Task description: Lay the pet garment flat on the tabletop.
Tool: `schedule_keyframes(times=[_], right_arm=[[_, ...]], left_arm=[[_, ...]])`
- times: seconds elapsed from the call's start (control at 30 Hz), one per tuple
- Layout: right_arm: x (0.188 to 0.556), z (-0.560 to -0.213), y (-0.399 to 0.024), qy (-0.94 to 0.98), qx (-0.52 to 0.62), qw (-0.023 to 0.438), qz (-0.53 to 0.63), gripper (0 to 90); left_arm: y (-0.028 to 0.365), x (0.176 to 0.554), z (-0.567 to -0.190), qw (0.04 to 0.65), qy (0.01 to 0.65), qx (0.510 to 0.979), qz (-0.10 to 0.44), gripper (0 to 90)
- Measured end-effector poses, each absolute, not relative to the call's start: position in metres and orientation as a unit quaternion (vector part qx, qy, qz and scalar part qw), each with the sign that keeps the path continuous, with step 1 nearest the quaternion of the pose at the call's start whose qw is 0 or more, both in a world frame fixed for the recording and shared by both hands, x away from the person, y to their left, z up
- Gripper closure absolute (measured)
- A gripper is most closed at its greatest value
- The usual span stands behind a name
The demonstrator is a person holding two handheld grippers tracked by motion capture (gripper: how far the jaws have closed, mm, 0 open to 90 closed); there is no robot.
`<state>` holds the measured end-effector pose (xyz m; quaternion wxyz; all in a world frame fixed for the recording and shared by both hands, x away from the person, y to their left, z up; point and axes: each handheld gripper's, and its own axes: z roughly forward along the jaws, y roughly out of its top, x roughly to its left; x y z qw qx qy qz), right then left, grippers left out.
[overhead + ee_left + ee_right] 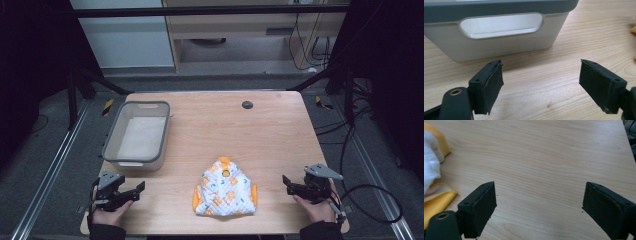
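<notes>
i'm holding left gripper (pixel 134 190) and right gripper (pixel 289 184) jaws apart, empty. crumpled white-and-orange patterned cloth garment (pixel 224 189) lying at 6 o'clock; grey plastic bin (pixel 111 144) at 10. i'm planning opposite-edge pinches, low approach.

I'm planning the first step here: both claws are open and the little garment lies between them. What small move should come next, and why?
Probably bring the right claw leftward toward the garment's orange-trimmed edge. Its jaws stand wide apart over bare table, holding nothing, and the garment lies just beside them. The left claw faces the empty bin.
</notes>
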<state>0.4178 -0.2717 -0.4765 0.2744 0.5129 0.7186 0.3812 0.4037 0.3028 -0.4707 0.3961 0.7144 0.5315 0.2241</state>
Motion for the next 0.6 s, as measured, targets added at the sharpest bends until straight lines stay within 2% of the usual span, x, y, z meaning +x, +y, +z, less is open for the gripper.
schedule_keyframes(times=[0.3,0.6], right_arm=[[0.415,-0.474,-0.263,0.724,0.5,0.254,0.401,16.1],[0.415,-0.469,-0.259,0.733,0.48,0.257,0.407,18.3]], left_arm=[[0.297,0.396,-0.464,0.408,0.527,0.713,0.217,23.7],[0.289,0.39,-0.454,0.422,0.51,0.721,0.203,25.2]])
